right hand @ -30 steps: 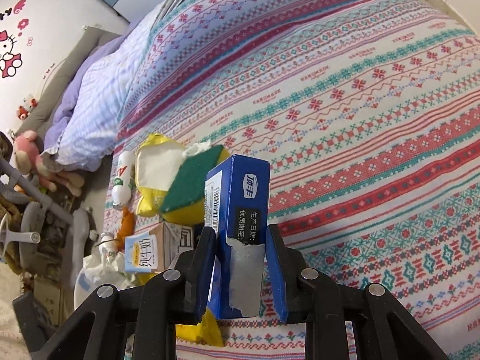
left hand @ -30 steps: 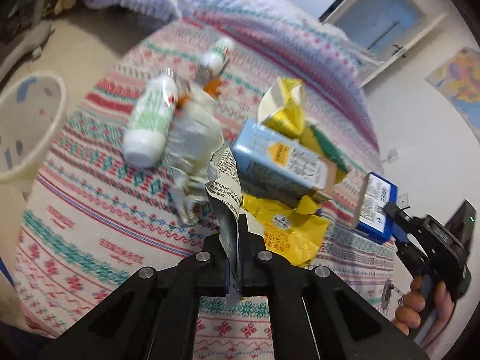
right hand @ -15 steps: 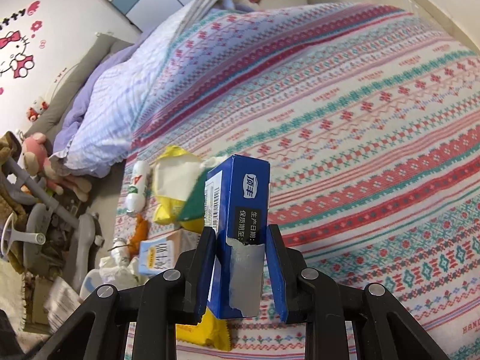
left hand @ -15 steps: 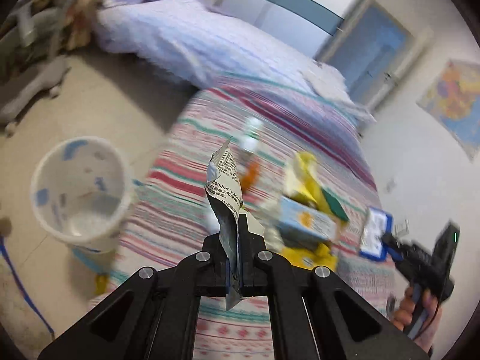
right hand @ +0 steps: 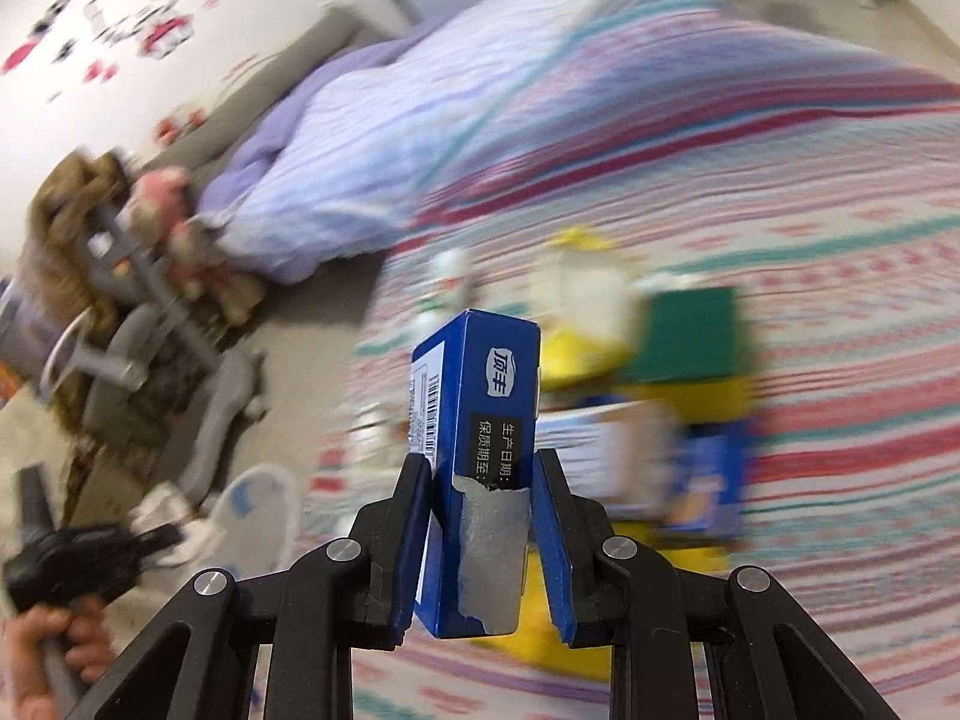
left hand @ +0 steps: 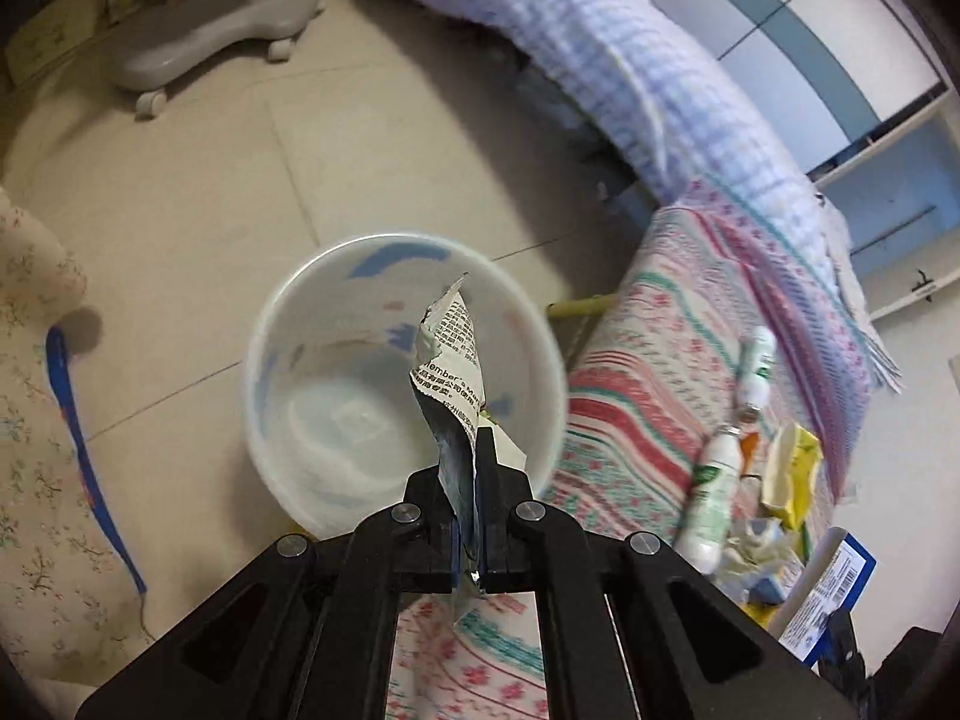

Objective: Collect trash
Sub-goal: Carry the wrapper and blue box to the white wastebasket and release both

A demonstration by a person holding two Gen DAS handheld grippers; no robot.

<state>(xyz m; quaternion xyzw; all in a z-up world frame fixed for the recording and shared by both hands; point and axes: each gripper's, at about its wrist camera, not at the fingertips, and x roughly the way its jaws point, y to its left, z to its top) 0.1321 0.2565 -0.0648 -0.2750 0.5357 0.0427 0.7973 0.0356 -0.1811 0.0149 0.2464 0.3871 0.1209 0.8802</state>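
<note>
L gripper (left hand: 471, 468) clamped shut, tilted down; R gripper (right hand: 482, 516) partly closed.

home bedroom, bed (left hand: 678, 324) with patterned cover, checked quilt (left hand: 606, 54), wardrobe (left hand: 840, 48)

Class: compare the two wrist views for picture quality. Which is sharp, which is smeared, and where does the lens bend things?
Left wrist view: mostly sharp; the torn wrapper and white bin read clearly, floor tile lines curve from fisheye distortion. Right wrist view: only the blue box in the tongs is crisp; the bedspread and the trash behind the box are smeared by motion blur.
</note>
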